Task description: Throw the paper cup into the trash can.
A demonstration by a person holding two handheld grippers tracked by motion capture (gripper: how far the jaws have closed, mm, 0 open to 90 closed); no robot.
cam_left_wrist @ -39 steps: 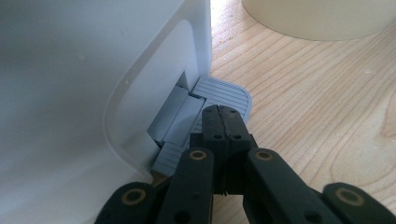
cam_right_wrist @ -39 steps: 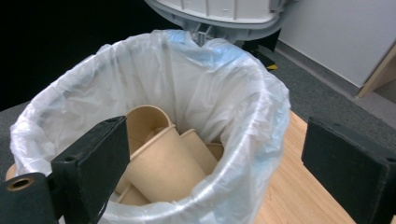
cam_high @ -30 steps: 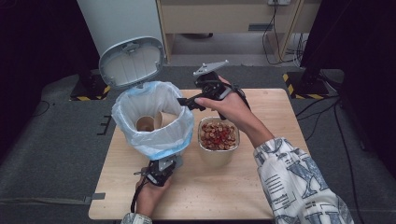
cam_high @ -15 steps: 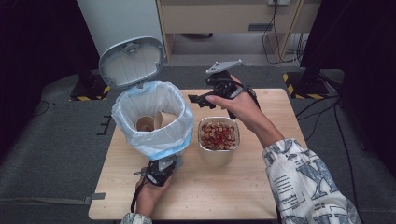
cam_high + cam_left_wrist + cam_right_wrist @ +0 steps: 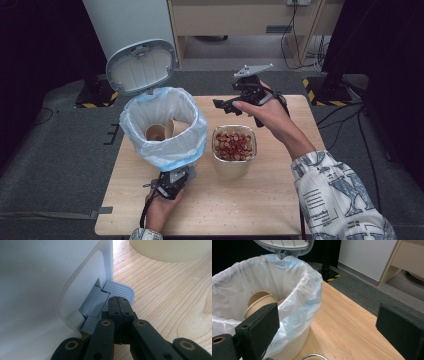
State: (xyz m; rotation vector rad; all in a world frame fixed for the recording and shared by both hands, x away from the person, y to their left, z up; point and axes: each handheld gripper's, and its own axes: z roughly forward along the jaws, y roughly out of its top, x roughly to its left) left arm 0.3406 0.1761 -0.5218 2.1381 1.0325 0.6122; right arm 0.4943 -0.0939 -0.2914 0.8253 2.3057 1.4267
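Bin: the white plastic pedal bin [image 5: 165,132] lined with a pale blue-white plastic bag stands on the left part of the light wooden table [image 5: 280,210]; its grey-white lid [image 5: 141,66] is tipped up behind it.
In the bin: tan paper cups [image 5: 159,131] lie at the bottom of the bag.
Pedal: the grey ribbed foot pedal [image 5: 117,288] juts out at the bin's base, on the near side.
Left gripper [image 5: 118,305]: jaws fully closed with nothing between them, tips resting on the bin's pedal; in the high view it sits [image 5: 172,184] just in front of the bin.
Right gripper [image 5: 225,104]: held in the air just right of the bin's rim, behind the bowl; its jaws gape wide and grip nothing, having just been opening.
Bowl: a clear round container of red and tan pieces [image 5: 234,145] stands just right of the bin, apart from it.
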